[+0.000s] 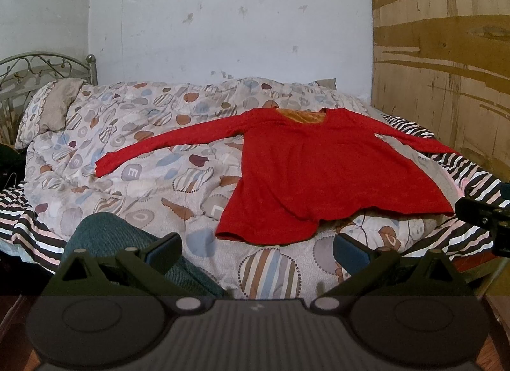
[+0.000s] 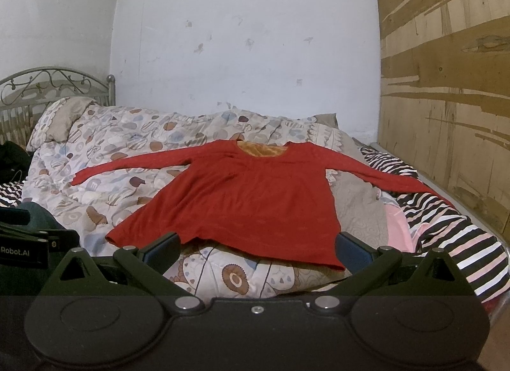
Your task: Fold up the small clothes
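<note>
Patterned bedding covers the bed (image 1: 134, 160), and the red shirt (image 1: 306, 173) lies spread flat on it — sleeves out, nothing folded yet. Left hand-held gripper (image 1: 256, 251) and right hand-held gripper (image 2: 256, 249) hang released near its hem; next, probably pinch a sleeve.

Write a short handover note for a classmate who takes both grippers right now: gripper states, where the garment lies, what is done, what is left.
Left gripper: open, holding nothing, short of the hem.
Right gripper: open, holding nothing, at the hem's near edge.
Red long-sleeved top: spread flat on the patterned quilt, both sleeves stretched out sideways, neckline toward the wall.
Done: garment laid out. No fold yet.
Left: fold the sleeves in, then the body.
</note>
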The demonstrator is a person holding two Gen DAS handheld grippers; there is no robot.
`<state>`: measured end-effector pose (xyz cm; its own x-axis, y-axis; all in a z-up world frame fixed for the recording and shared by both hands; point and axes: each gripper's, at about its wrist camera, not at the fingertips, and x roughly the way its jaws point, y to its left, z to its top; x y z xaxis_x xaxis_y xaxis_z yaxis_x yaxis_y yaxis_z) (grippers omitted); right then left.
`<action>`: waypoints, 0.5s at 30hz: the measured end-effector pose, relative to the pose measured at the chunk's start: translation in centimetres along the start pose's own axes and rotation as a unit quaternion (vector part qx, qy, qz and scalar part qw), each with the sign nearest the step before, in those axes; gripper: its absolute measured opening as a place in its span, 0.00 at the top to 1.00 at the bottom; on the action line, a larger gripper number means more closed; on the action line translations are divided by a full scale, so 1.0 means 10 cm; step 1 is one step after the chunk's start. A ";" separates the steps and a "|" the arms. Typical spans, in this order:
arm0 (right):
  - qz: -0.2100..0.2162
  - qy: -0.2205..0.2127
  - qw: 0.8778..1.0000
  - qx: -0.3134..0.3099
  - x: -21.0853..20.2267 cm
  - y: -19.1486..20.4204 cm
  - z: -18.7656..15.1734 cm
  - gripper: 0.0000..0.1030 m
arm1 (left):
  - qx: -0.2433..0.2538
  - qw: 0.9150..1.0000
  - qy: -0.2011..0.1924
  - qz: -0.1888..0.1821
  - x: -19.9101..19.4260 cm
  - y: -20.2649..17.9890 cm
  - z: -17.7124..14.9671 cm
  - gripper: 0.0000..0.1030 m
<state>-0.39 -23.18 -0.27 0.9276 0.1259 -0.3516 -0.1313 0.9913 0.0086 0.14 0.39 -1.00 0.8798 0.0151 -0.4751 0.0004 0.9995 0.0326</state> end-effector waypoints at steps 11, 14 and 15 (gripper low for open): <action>0.000 0.001 1.000 0.001 0.00 -0.01 0.02 0.00 | 0.000 1.000 0.001 0.000 0.00 0.00 0.00 0.00; 0.000 0.001 1.000 0.001 0.00 -0.01 0.00 0.00 | 0.000 1.000 0.002 0.000 0.01 0.00 0.00 0.00; 0.000 0.001 1.000 0.000 -0.01 -0.01 0.02 0.00 | 0.000 1.000 0.002 0.000 0.01 0.00 0.00 0.00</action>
<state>-0.35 -23.30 -0.05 0.9271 0.1254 -0.3532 -0.1305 0.9914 0.0093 0.21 0.37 -1.00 0.8781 0.0158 -0.4783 0.0002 0.9994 0.0335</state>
